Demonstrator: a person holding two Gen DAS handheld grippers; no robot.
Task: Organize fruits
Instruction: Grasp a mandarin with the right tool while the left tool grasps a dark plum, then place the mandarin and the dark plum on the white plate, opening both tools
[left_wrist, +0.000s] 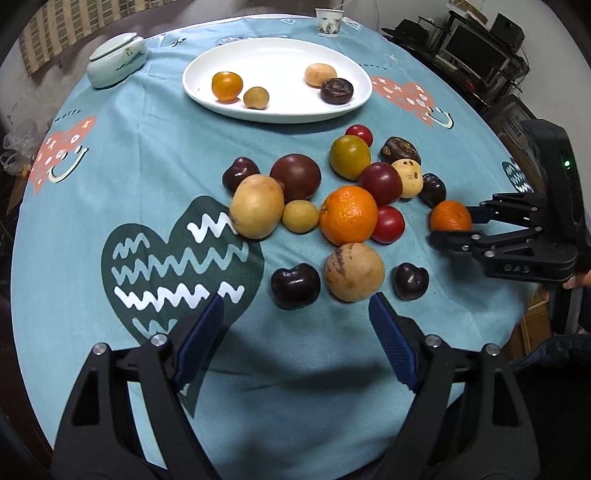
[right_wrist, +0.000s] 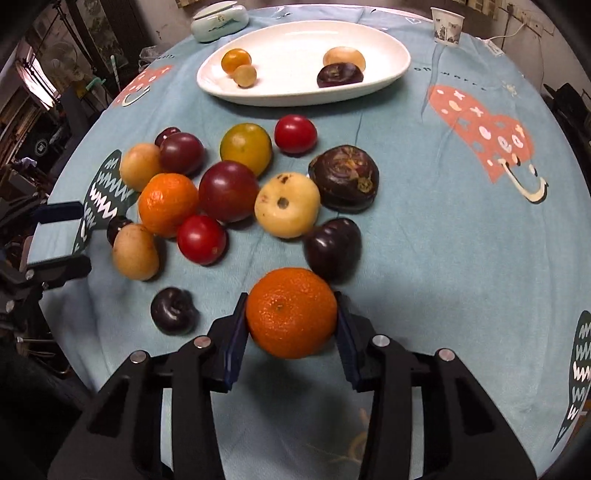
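Your bench (left_wrist: 110, 177) wears a pale blue cloth printed with green and coral hearts, lit from above and shadowed toward six o'clock. At one to two o'clock in the left wrist view you have dark shelving (left_wrist: 476, 55) stacked with black electronics against a pale wall. At nine to ten o'clock in the right wrist view, a fan (right_wrist: 64, 61) stands in dim clutter.

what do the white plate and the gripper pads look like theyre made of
White plate: probably glazed ceramic, smooth and glossy; could be melamine.
Pads on the left gripper: likely blue rubber or soft plastic, matte, with fine ribbing.
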